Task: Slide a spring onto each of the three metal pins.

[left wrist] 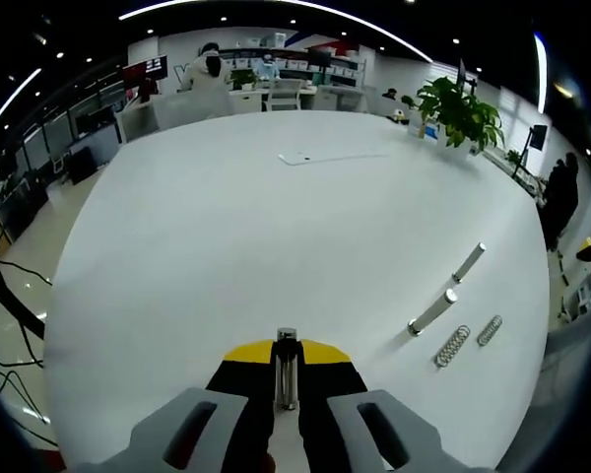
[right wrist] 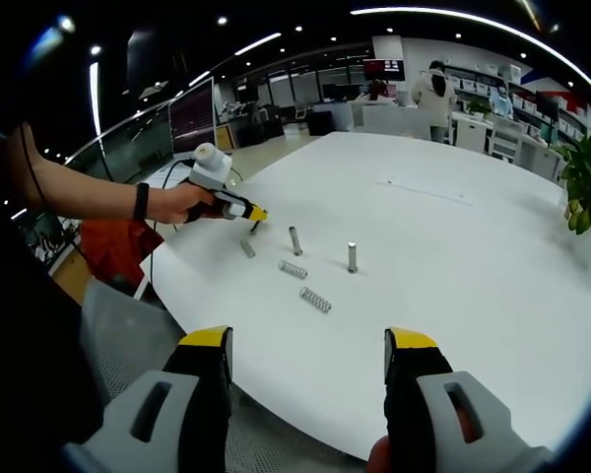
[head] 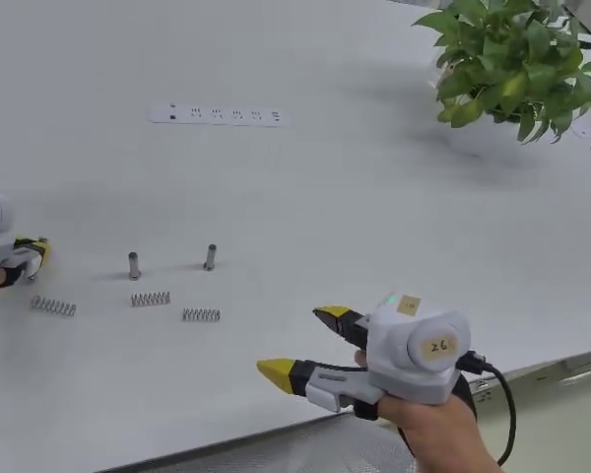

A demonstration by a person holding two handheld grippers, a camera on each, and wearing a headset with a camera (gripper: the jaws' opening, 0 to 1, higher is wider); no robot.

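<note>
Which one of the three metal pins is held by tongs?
The pin clamped in the left tongs; the other two pins stand free on the white table.

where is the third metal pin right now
The third pin is clamped between the jaws of the left gripper, at the far left of the head view, left of the two standing pins and just above the leftmost spring.

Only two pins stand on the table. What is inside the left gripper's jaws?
A metal pin, clamped between the left gripper's jaws; its top shows, its lower end is covered.
</note>
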